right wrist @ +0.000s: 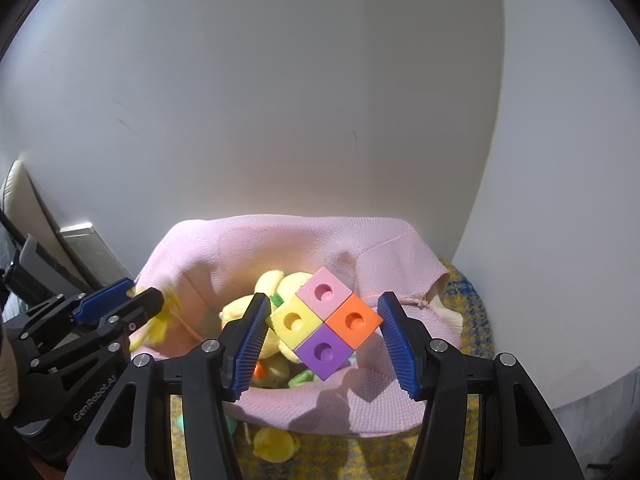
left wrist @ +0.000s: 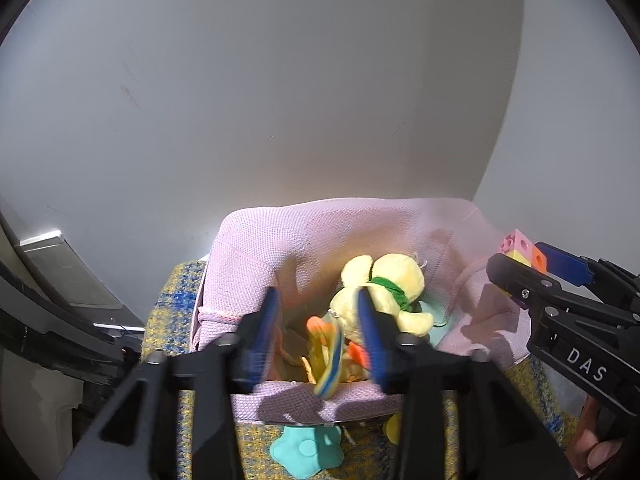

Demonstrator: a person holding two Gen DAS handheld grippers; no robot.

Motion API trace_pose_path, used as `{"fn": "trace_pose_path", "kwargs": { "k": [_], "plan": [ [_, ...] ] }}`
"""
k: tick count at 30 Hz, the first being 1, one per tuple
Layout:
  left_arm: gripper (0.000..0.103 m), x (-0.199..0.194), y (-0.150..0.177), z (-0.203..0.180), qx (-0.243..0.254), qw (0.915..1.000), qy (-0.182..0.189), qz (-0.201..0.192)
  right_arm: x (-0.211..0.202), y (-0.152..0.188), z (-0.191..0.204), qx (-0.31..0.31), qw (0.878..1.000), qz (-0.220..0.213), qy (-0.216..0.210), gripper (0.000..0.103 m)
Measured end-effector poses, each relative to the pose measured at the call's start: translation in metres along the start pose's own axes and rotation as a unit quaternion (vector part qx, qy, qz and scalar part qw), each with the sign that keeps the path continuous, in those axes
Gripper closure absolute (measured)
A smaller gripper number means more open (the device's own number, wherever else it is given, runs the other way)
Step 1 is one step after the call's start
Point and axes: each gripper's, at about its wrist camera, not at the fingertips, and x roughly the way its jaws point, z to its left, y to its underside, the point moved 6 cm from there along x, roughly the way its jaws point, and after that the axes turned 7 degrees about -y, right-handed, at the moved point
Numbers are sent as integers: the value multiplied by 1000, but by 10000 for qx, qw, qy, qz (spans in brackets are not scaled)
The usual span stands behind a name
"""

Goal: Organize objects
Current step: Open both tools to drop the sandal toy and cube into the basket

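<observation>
A pink fabric basket [left wrist: 256, 264] sits on a yellow-and-blue woven seat; it also shows in the right wrist view [right wrist: 280, 240]. Inside lies a yellow plush duck [left wrist: 384, 288] with a green ribbon. My left gripper [left wrist: 320, 332] hangs open over the basket, and a blurred yellow, blue and orange toy [left wrist: 330, 364] is between its fingers, apparently loose. My right gripper [right wrist: 324, 332] is shut on a block of pink, orange, yellow and purple cubes [right wrist: 324, 320], held above the basket's opening. The cubes [left wrist: 522, 250] also show in the left wrist view.
A teal star-shaped soft toy [left wrist: 306, 450] and a small yellow plush [right wrist: 276, 446] lie on the seat in front of the basket. A white wall stands close behind. A grey metal piece [left wrist: 68, 272] is at the left.
</observation>
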Motion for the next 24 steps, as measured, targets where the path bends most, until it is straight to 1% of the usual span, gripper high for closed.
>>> {"fn": "trace_pose_path", "kwargs": {
  "k": [1, 2, 3, 4, 5, 6, 14, 17, 24],
  "plan": [
    [40, -1, 0, 1, -11, 10000, -45, -30, 1, 1, -1, 3, 10000, 13, 8, 47],
    [31, -2, 0, 1, -24, 10000, -54, -61, 2, 1, -3, 9, 10000, 17, 18, 43],
    [26, -3, -1, 2, -38, 9999, -69, -84, 2, 1, -5, 39, 10000, 14, 37, 33],
    [23, -4, -1, 3, -51, 9999, -98, -86, 1, 1, -7, 75, 10000, -4, 47, 27],
    [18, -4, -1, 5, -72, 9998, -137, -81, -2, 1, -10, 117, 9999, -38, 66, 16],
    [17, -4, -1, 7, -148, 9997, -195, -81, -4, 2, -11, 146, 9998, -64, 107, 13],
    [14, -17, 0, 15, -293, 9990, -295, -133, -19, 5, -18, 235, 9995, -126, 159, 12],
    [11, -29, 2, 18, -266, 9987, -373, -211, -26, 9, -18, 218, 9995, -136, 195, 12],
    [10, -51, 12, 25, -254, 9982, -440, -310, -43, 23, -13, 184, 9994, -144, 264, 12]
  ]
}}
